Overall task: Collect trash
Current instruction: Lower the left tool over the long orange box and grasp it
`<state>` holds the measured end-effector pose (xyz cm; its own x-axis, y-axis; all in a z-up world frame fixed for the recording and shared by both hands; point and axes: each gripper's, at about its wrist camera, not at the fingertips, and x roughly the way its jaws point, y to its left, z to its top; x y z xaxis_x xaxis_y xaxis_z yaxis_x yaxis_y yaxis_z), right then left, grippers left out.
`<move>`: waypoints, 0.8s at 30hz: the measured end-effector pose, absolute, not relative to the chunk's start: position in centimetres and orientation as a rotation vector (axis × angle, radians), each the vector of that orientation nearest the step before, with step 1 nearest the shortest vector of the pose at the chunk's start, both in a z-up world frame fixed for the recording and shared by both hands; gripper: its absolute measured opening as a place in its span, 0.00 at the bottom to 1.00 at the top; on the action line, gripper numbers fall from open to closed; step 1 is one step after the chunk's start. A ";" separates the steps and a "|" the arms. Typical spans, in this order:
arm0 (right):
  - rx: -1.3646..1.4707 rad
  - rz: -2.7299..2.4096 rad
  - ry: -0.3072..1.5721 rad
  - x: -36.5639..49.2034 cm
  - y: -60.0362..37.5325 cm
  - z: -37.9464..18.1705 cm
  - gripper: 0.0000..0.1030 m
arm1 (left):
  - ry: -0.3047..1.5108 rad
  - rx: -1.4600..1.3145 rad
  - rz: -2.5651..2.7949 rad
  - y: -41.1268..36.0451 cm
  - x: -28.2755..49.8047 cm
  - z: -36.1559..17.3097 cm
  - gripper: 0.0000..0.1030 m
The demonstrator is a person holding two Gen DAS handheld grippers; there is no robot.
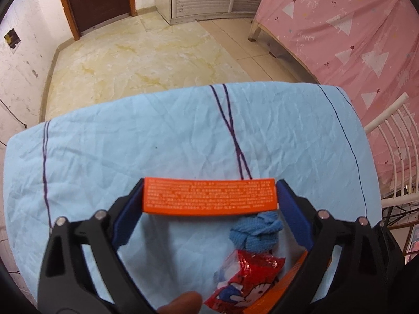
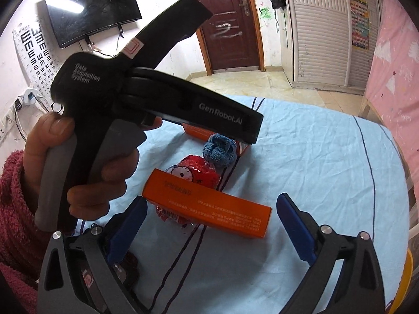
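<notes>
My left gripper (image 1: 210, 183) stands open over the blue-clothed table, with an orange box (image 1: 209, 196) spanning the gap between its blue pads (image 1: 125, 217). Nearer the camera lie a blue knitted bundle (image 1: 255, 233), a red cartoon wrapper (image 1: 246, 280) and the corner of a second orange box (image 1: 288, 280). That second orange box (image 2: 207, 206) lies ahead of my open right gripper (image 2: 211, 200), with a gap at each end. Behind it are the red wrapper (image 2: 195, 174) and the knitted bundle (image 2: 220, 151). A hand (image 2: 86, 162) holds the left gripper's black body (image 2: 167, 96) above the far box (image 2: 195, 132).
The table's light blue cloth (image 1: 131, 144) has dark stripes. A white chair (image 1: 392, 157) and a pink-covered bed (image 1: 353, 39) stand to the right. A dark object (image 2: 128, 261) lies under the right gripper's left finger. Tiled floor and a brown door (image 2: 227, 26) lie beyond.
</notes>
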<state>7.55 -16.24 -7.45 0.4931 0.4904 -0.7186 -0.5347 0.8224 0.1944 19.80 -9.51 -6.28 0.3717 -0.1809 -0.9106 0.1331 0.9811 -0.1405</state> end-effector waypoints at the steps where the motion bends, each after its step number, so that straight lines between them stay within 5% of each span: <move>1: -0.053 0.625 0.857 7.6 -16.2 -7.5 0.90 | 1.165 -0.042 -0.203 -9.6 19.8 -6.3 0.89; 24: -0.099 0.658 0.861 5.6 -16.5 -7.0 0.83 | 1.131 -0.075 -0.169 -7.2 17.6 -4.7 0.87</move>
